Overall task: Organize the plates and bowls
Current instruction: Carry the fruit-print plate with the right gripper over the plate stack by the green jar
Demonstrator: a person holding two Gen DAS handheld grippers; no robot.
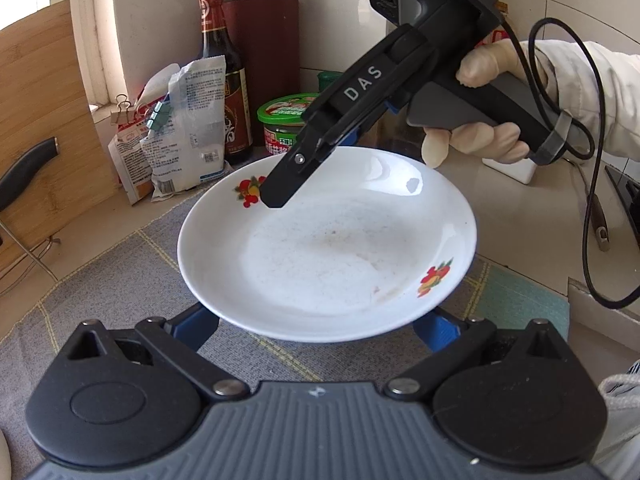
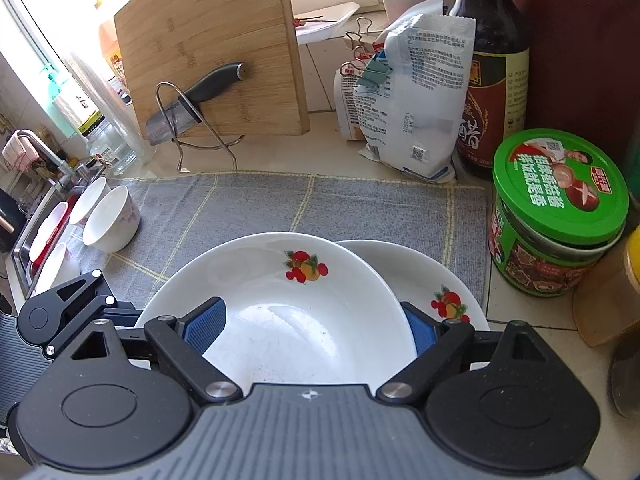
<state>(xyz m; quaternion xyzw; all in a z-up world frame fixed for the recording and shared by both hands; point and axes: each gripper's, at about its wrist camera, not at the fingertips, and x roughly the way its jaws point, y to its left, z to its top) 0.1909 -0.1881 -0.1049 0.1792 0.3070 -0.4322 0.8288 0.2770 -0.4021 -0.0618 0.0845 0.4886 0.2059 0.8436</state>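
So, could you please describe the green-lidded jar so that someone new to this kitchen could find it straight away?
Start at the grey checked cloth on the counter and go to its edge beside the tall dark sauce bottle. The jar stands on bare counter just in front of that bottle. It is the only short round container there, with a bright green lid bearing a printed picture.

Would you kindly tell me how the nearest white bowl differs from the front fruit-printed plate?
The bowl is deep and steep-sided; the plate is wide and shallow. The bowl carries a faint pink pattern outside; the plate has bright fruit motifs inside its rim. The bowl stands at the left edge of the grey mat; the plate overlaps a second plate. Both are white.
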